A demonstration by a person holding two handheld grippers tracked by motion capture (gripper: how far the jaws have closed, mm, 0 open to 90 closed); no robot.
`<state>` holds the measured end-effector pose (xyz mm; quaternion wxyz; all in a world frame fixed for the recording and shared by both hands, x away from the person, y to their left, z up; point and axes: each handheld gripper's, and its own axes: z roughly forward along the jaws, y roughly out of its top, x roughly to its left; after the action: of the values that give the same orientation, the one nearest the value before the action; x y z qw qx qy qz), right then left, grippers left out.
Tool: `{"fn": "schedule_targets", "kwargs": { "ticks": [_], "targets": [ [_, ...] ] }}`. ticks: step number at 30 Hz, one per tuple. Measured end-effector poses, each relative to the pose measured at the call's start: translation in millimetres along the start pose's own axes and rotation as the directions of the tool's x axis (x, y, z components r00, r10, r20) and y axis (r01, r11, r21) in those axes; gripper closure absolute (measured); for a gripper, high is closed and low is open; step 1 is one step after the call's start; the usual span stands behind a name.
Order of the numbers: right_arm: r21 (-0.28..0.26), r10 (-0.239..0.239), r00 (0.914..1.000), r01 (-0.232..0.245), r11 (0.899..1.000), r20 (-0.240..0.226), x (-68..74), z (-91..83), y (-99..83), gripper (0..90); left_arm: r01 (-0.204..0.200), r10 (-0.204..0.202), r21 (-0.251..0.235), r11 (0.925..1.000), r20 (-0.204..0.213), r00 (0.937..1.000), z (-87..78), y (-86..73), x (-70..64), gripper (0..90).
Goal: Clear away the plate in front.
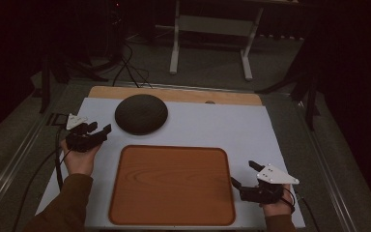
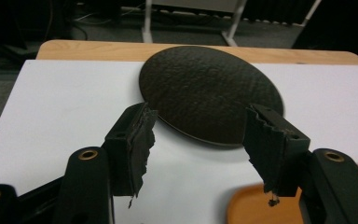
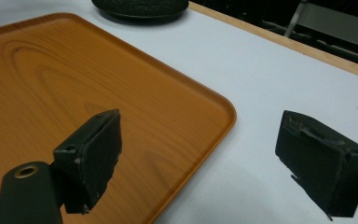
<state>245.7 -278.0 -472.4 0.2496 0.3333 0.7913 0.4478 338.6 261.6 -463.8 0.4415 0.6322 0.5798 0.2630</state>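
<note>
Two grippers sit at the near edge of the counter (image 1: 280,125), one on each side of the wooden tray (image 1: 172,185). The right gripper (image 1: 244,176) rests low beside the tray's right rim, its fingers (image 3: 93,154) spread wide with nothing between them; its own view shows one finger over the tray's corner and the other over bare white surface. The left gripper (image 1: 96,131) is held a little farther forward, off the tray's far left corner, its fingers (image 2: 133,144) also wide apart and empty.

Beyond the tray lies the dark round dome (image 1: 141,114), a textured, low, disc-like thing resting on the white surface near the far wooden edge of the counter. It lies ahead of and to the right of the left gripper and near it, while the right gripper is well apart from it, across the tray. Being round, the dome offers no long axis to line up on, so the left hand looks better placed to reach it.

Seen along the left gripper, the dome (image 2: 209,93) sits framed between the two fingers, its near rim not yet touched. From the right gripper's camera the dome (image 3: 140,7) is just a sliver at the top edge.
</note>
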Motion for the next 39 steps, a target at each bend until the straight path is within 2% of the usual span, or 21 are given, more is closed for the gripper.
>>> {"fn": "schedule_targets", "kwargs": {
  "ticks": [3, 4, 9, 10, 11, 14, 15, 16, 17, 21, 24, 27, 31, 35, 37, 39],
  "targets": [
    [-0.002, -0.004, 1.0000, 0.004, 1.000, -0.002, 0.2, 0.1, 0.3, 14.2, -0.001, 0.001, 0.010, 0.9999, -0.005, 1.0000, 9.5, 1.6, 1.9, 42.7],
    [-0.002, -0.006, 1.0000, 0.006, 1.000, -0.003, 0.5, -0.4, 0.5, 14.2, 0.006, -0.006, 0.017, 0.9998, -0.006, 1.0000, 19.3, 1.9, 4.0, 42.7],
    [-0.005, -0.001, 1.0000, 0.000, 1.000, -0.001, -0.6, -0.9, 0.5, 14.2, 0.018, -0.017, 0.059, 0.9981, -0.022, 0.9996, 46.4, -2.0, 5.5, 42.5],
    [-0.005, -0.001, 1.0000, 0.001, 1.000, -0.003, -0.7, -1.0, 0.5, 14.2, 0.018, -0.017, 0.059, 0.9981, -0.022, 0.9996, 46.4, -2.0, 5.5, 43.0],
    [-0.006, 0.000, 1.0000, 0.000, 1.000, -0.005, -0.7, -1.0, 0.6, 14.2, 0.020, -0.017, 0.077, 0.9969, -0.031, 0.9994, 56.1, -2.5, 4.8, 43.3],
    [-0.009, -0.001, 1.0000, 0.001, 1.000, -0.007, -0.8, -0.8, 1.0, 14.2, 0.023, -0.020, 0.089, 0.9957, -0.037, 0.9991, 64.0, -1.5, 3.8, 44.7],
    [-0.007, -0.001, 1.0000, 0.001, 1.000, -0.009, -0.8, -0.2, 1.2, 14.2, 0.020, -0.016, 0.106, 0.9942, -0.041, 0.9990, 71.4, -0.1, 2.0, 44.8],
    [-0.007, -0.001, 1.0000, 0.001, 1.000, -0.009, -0.8, -0.2, 1.2, 14.2, 0.020, -0.016, 0.106, 0.9942, -0.041, 0.9990, 71.4, -0.1, 2.0, 44.2],
    [-0.006, -0.002, 0.9999, 0.002, 1.000, -0.012, -1.0, 0.2, 1.0, 14.2, -0.008, 0.017, 0.132, 0.9912, -0.062, 0.9979, 79.8, 0.1, -1.1, 43.2],
    [-0.006, 0.001, 0.9999, -0.001, 1.000, -0.011, -2.0, -0.5, 0.5, 14.2, -0.005, 0.017, 0.158, 0.9875, -0.074, 0.9971, 92.5, -1.0, -2.4, 41.3],
    [-0.008, 0.007, 0.9999, -0.007, 1.000, -0.009, -3.3, -1.3, -0.1, 14.2, 0.019, -0.005, 0.166, 0.9860, -0.082, 0.9966, 100.8, -1.7, -0.6, 38.4],
    [-0.002, 0.012, 0.9998, -0.012, 1.000, -0.013, -3.7, -0.7, -0.7, 14.2, 0.056, -0.038, 0.189, 0.9804, -0.099, 0.9944, 109.6, -4.1, 3.1, 37.7],
    [-0.003, 0.006, 0.9999, -0.006, 1.000, -0.015, -3.0, -1.5, -0.6, 14.2, 0.063, -0.039, 0.225, 0.9723, -0.110, 0.9932, 120.1, -7.5, 4.1, 37.4],
    [-0.004, 0.006, 0.9999, -0.006, 1.000, -0.014, -4.4, -1.6, -1.3, 14.2, 0.090, -0.068, 0.243, 0.9657, -0.095, 0.9931, 124.9, -7.7, 4.0, 43.0],
    [-0.004, 0.013, 0.9998, -0.014, 1.000, -0.013, -5.0, -2.1, -1.7, 14.2, 0.114, -0.094, 0.246, 0.9625, -0.090, 0.9915, 126.4, -7.4, 5.2, 44.3],
    [-0.007, 0.014, 0.9998, -0.014, 1.000, -0.012, -5.5, -2.8, -2.0, 14.2, 0.137, -0.124, 0.246, 0.9596, -0.067, 0.9900, 128.3, -8.5, 7.3, 44.8]
  ]
}}
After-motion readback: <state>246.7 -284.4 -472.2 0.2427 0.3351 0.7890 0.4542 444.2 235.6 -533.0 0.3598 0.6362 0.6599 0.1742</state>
